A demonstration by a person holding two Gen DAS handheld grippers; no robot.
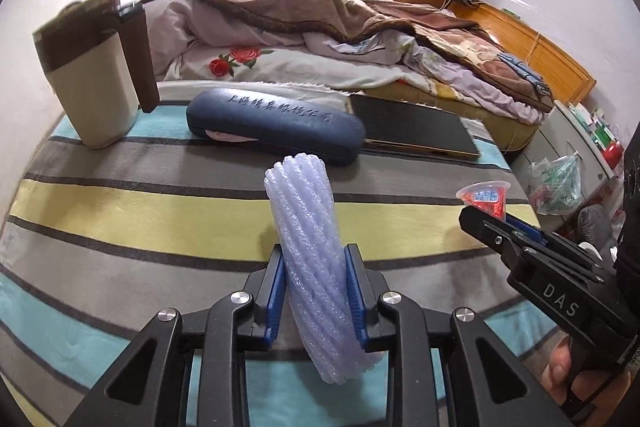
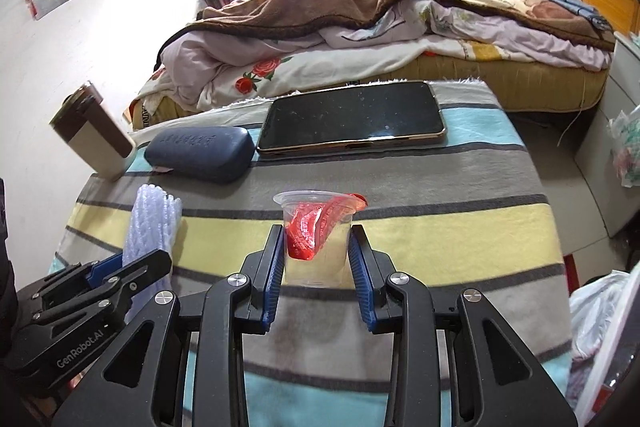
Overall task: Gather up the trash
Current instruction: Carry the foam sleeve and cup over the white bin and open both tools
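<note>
A pale, ribbed foam sleeve (image 1: 316,267) stands twisted and upright, clamped between the left gripper (image 1: 315,291) fingers over the striped worktop (image 1: 160,211). To its right, a clear plastic cup (image 2: 314,239) with a crumpled red wrapper (image 2: 316,227) inside sits between the right gripper (image 2: 316,267) fingers, which seem pressed to its sides. The cup's base is hard to make out. Behind lie a blue glasses case (image 2: 200,153) and a phone (image 2: 352,119).
</note>
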